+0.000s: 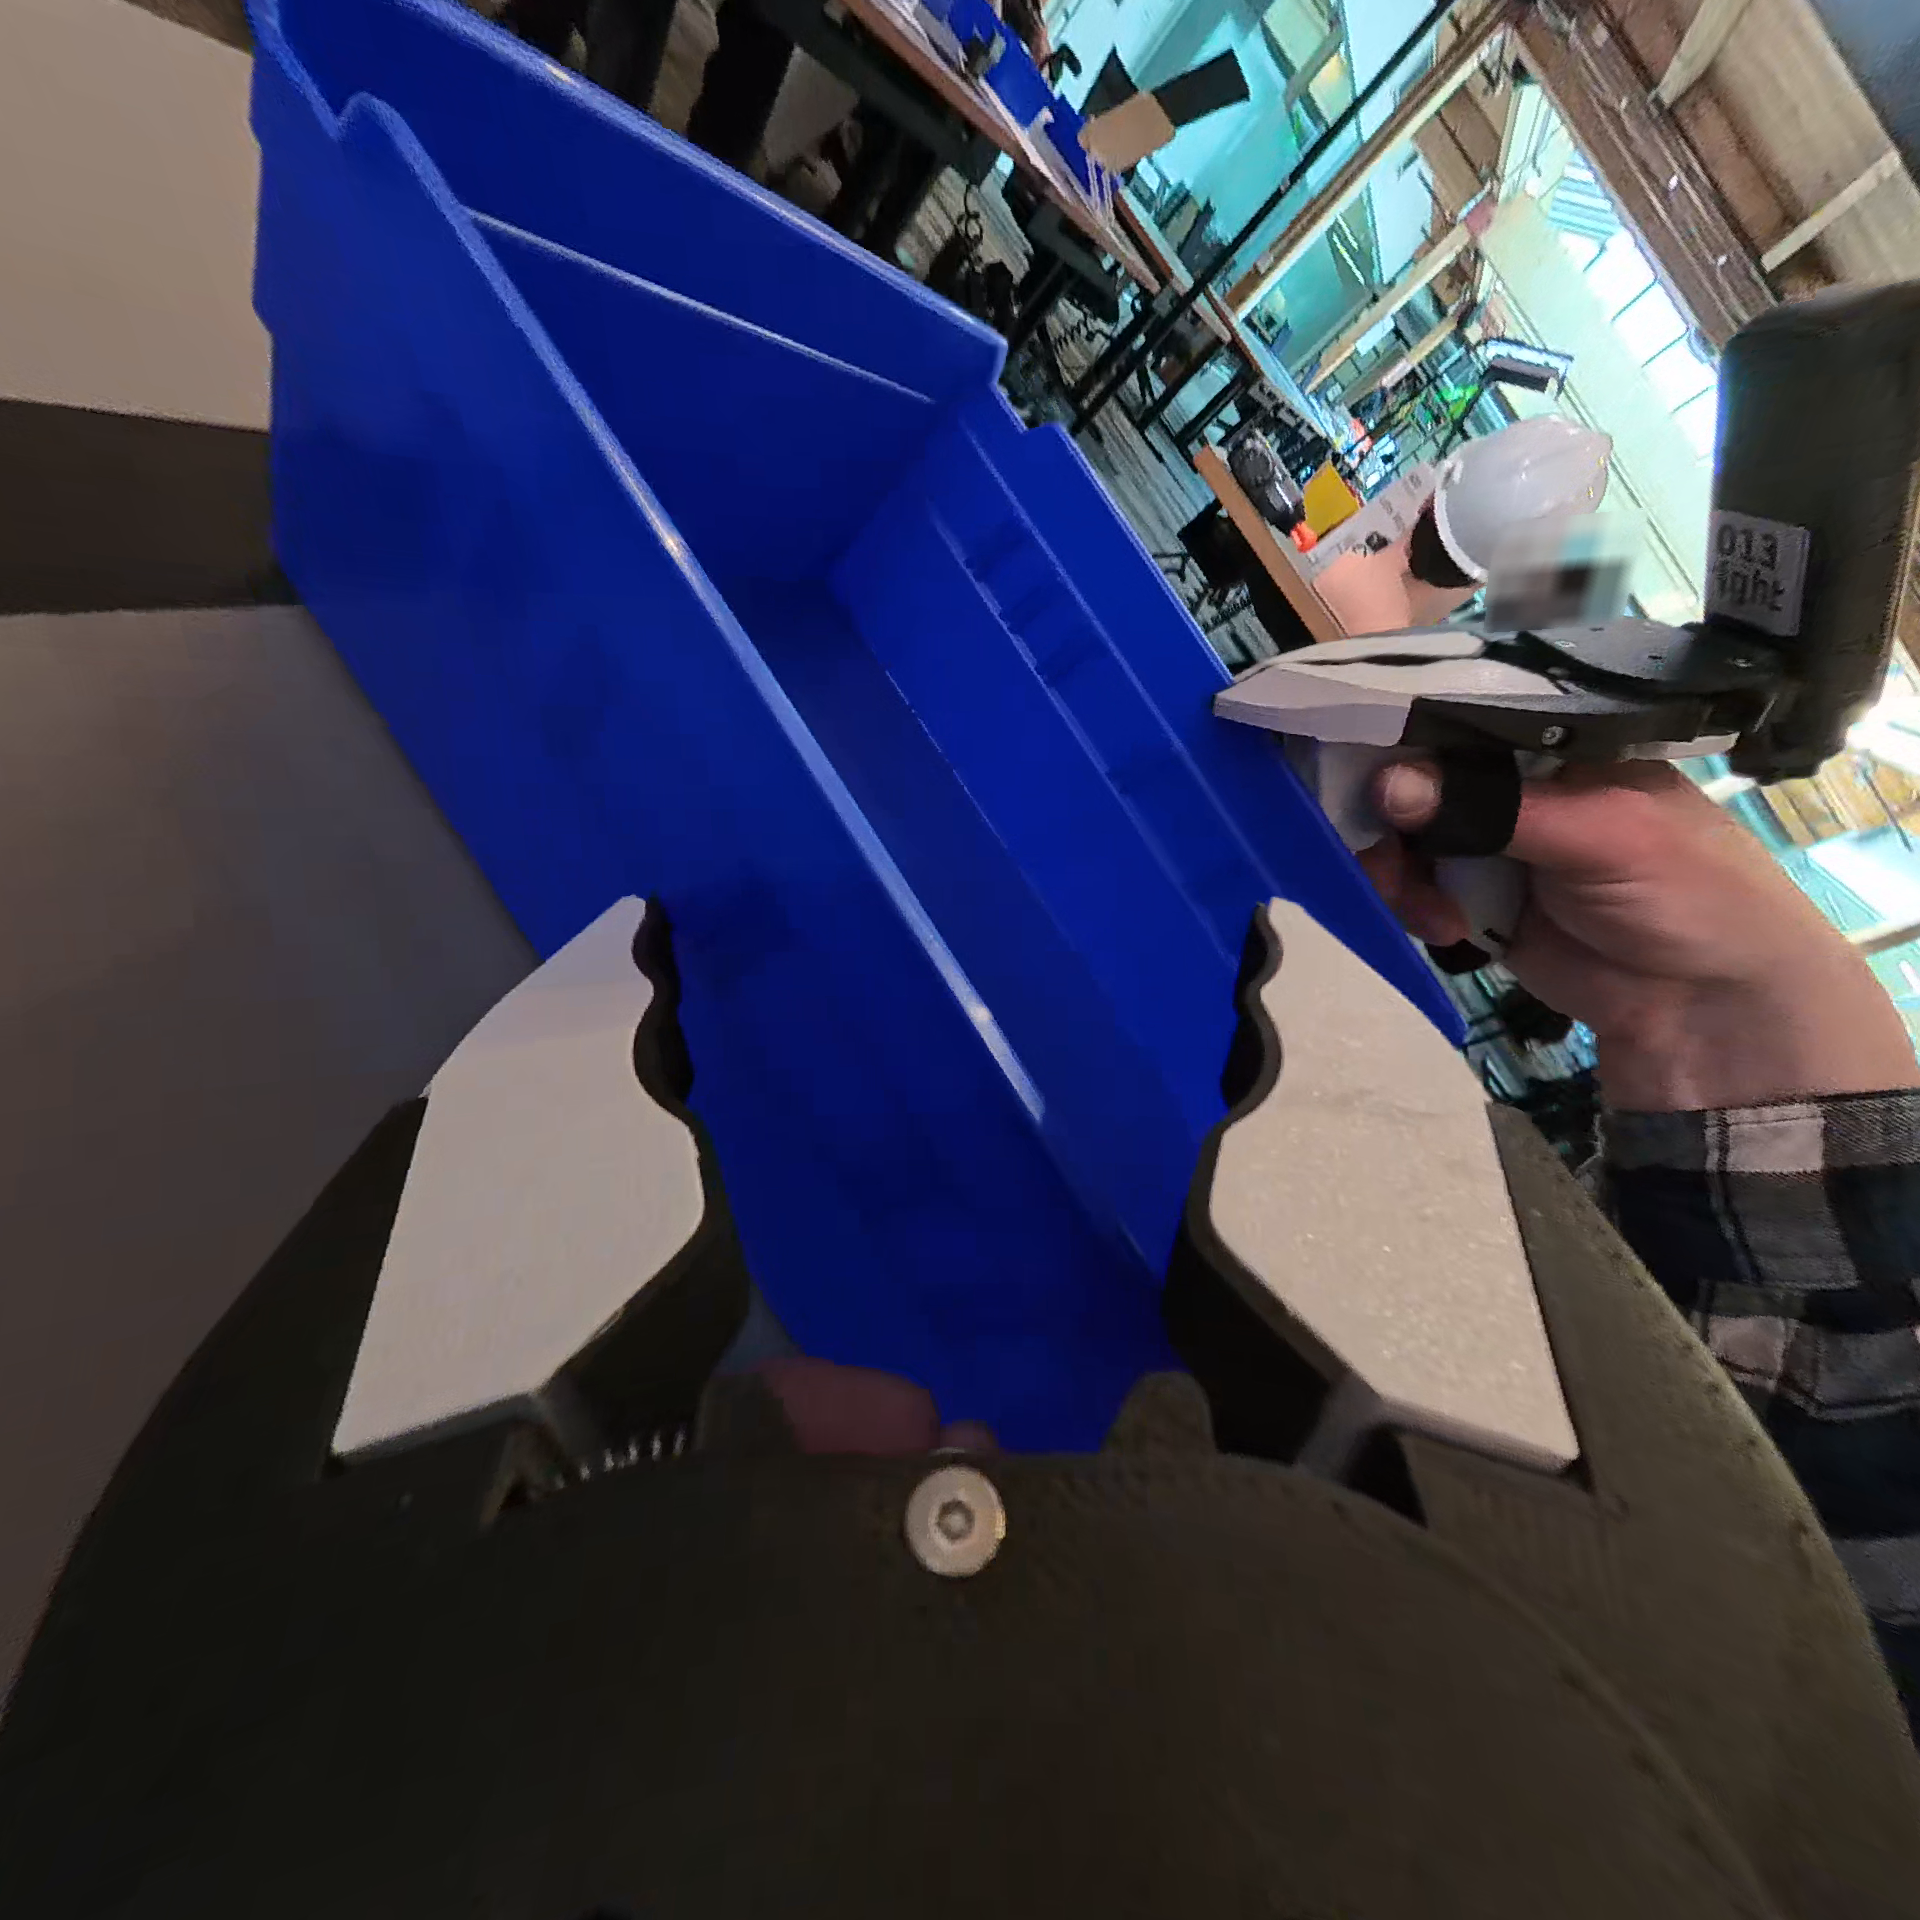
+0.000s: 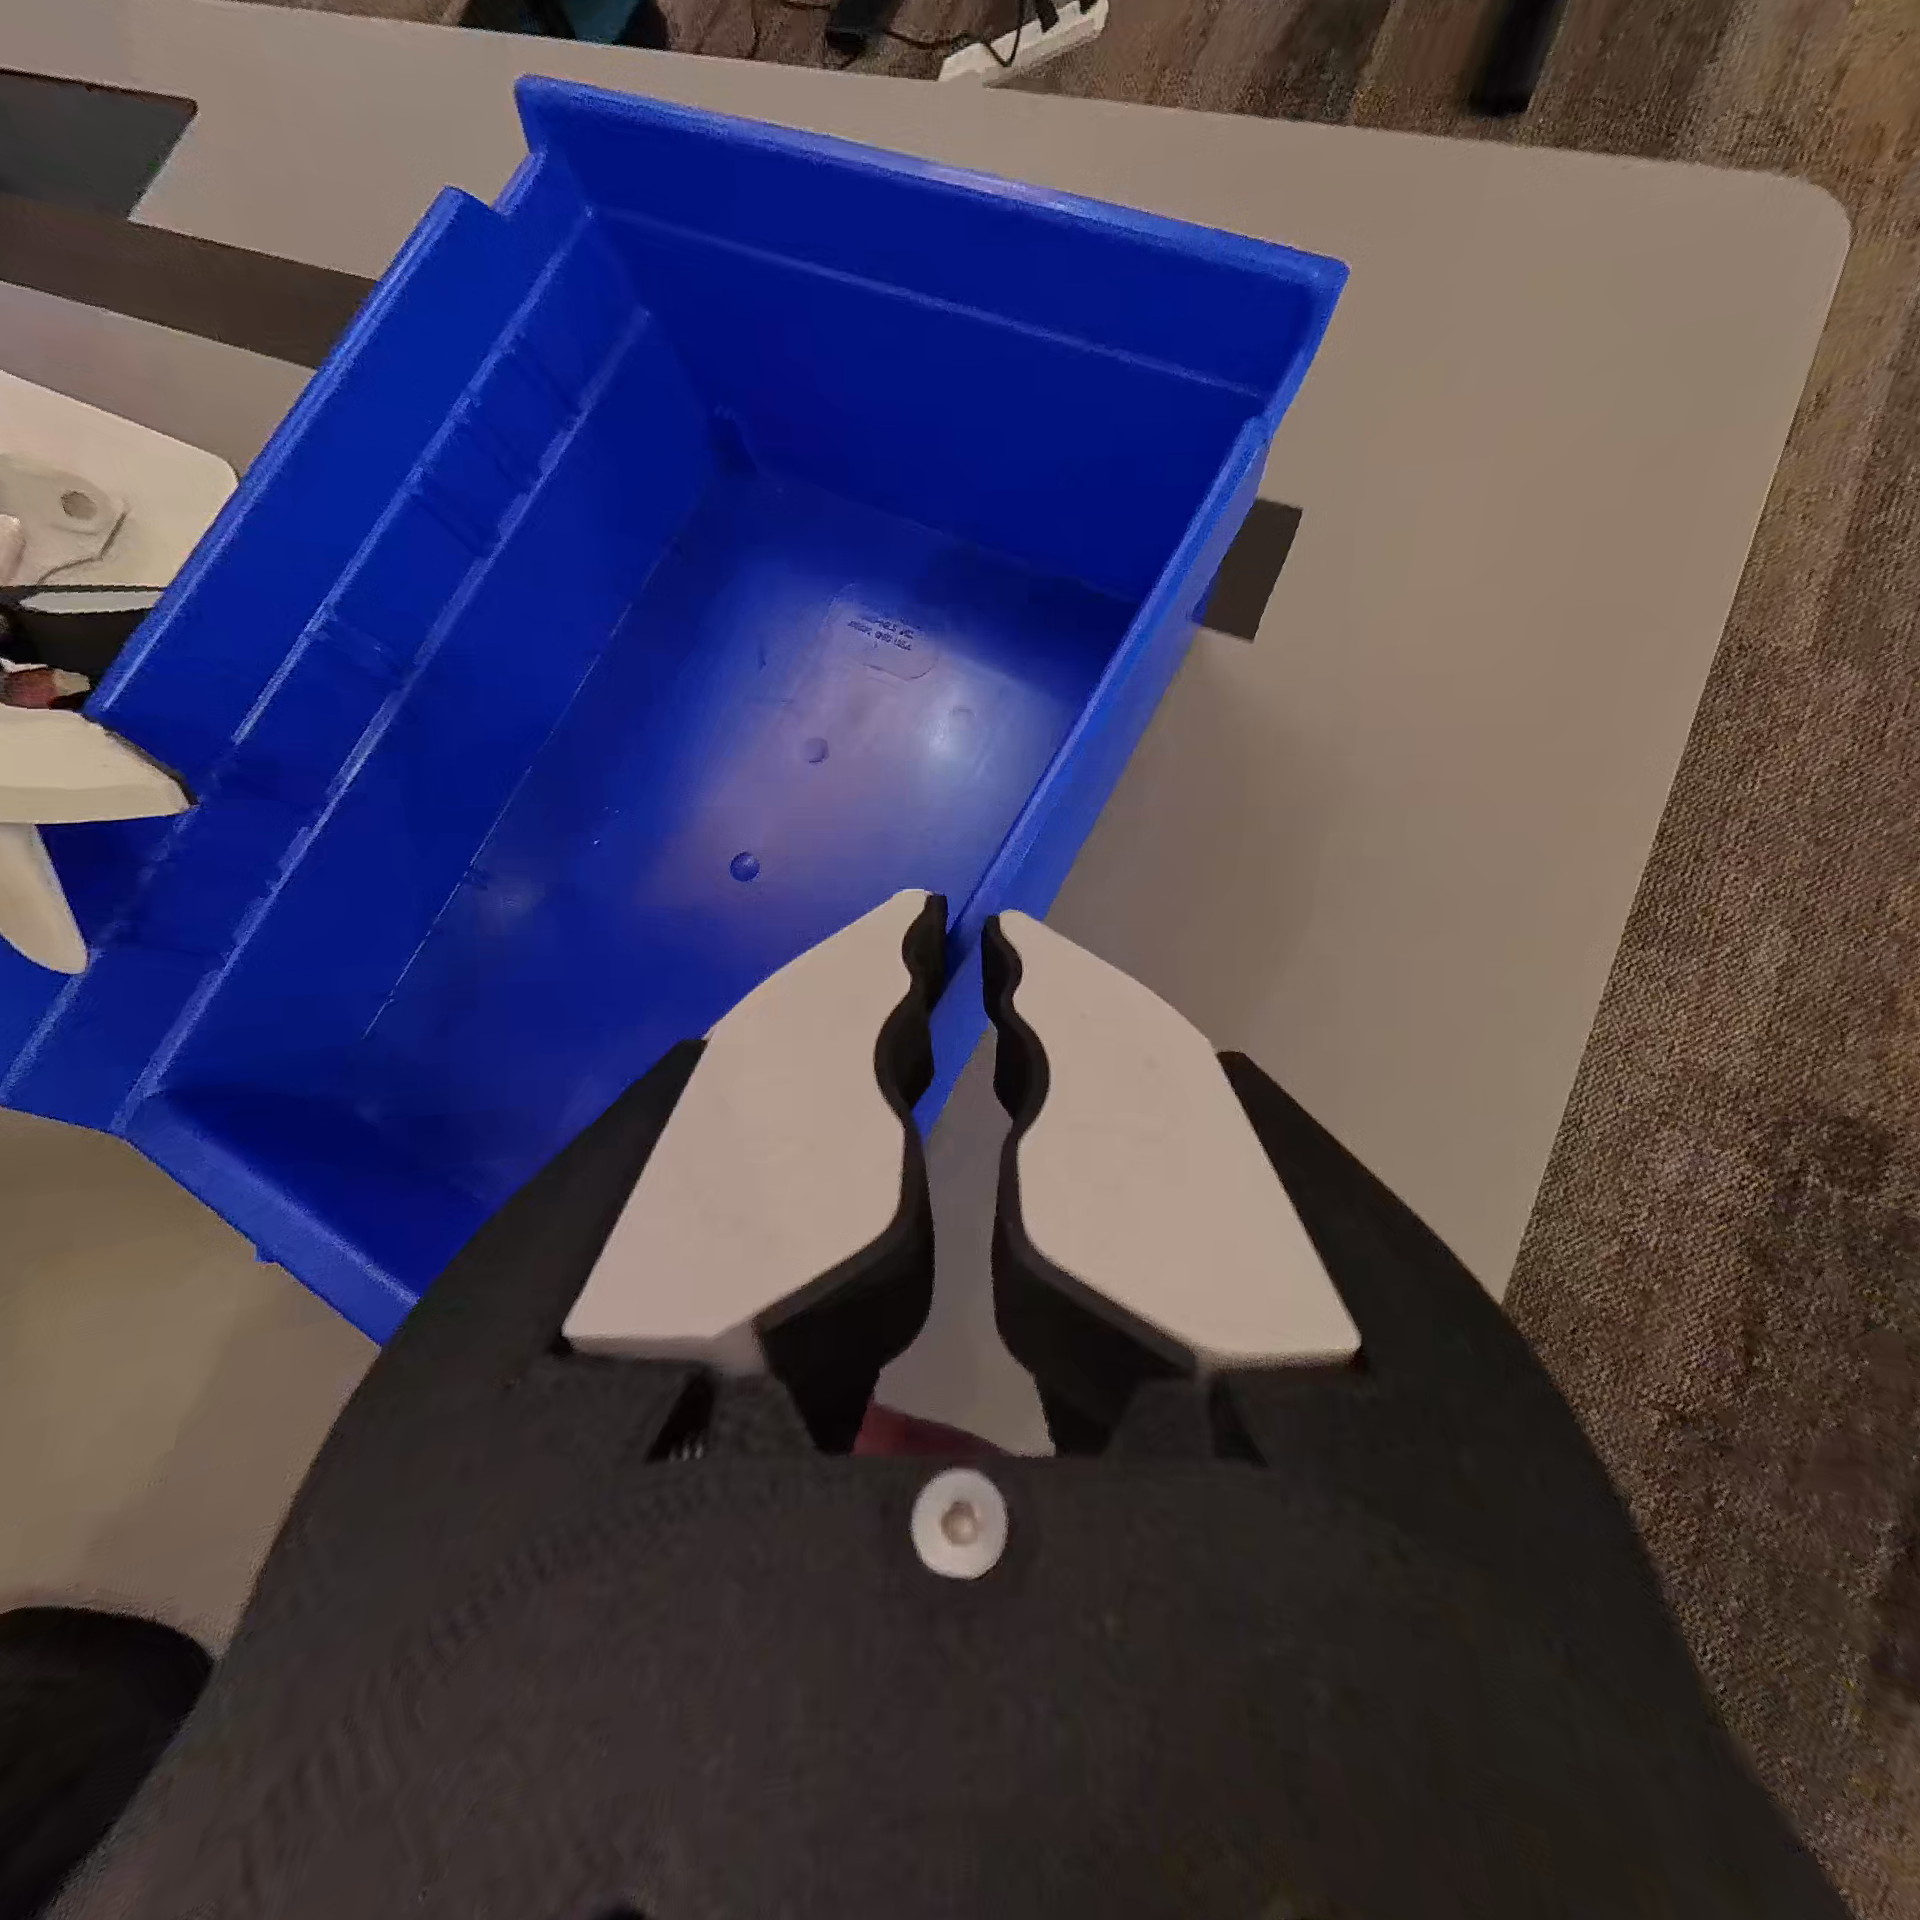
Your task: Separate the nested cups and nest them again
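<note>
- Workshop background: tables and big windows at 1 o'clock in the left wrist view; carpet past the grey desk (image 2: 1507,623).
- Blue bin (image 2: 810,582) on the desk, nothing in it; no cups visible.
- Left claw (image 1: 956,997) spread wide over the bin's near wall, grasping nothing.
- Right claw (image 2: 964,966) clenched on the bin's right wall, one pad (image 2: 914,1018) inside, one outside.
</note>
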`<state>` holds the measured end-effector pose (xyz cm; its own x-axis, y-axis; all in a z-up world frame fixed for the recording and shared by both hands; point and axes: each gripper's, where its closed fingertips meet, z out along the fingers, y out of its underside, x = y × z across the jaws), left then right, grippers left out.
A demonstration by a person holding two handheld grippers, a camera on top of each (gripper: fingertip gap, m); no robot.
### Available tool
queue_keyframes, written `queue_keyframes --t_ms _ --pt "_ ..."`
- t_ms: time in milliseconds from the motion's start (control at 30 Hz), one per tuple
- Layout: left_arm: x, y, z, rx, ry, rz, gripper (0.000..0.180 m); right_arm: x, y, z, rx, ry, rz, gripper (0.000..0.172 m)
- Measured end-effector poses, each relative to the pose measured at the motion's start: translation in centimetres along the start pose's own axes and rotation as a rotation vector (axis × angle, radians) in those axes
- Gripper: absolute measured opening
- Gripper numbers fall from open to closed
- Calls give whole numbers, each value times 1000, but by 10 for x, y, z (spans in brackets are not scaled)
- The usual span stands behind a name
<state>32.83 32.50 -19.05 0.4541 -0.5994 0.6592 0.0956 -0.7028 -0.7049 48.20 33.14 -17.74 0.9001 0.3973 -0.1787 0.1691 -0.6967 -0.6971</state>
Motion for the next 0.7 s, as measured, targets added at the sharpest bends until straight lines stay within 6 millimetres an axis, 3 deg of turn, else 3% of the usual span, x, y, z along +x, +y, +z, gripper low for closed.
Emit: queue_keyframes --t_ms 267,333,433,533,633,700 --pt "-16 -23 19 56 -25 -41 103 26 -26 21 -81 49 -96 7" --pt "-15 -22 17 57 -13 -41 105 29 -31 16 -64 74 -81 8" --pt "-6 -7 8 75 -7 -50 127 28 -45 -13 64 166 -101 24" --pt "16 20 -9 33 25 -12 136 6 -49 -51 164 241 -180 28" --pt "48 49 -35 -15 89 50 136 -40 -52 -81 252 246 -280 30" --pt "68 62 -64 -19 121 132 134 -77 -50 -96 292 226 -351 30"
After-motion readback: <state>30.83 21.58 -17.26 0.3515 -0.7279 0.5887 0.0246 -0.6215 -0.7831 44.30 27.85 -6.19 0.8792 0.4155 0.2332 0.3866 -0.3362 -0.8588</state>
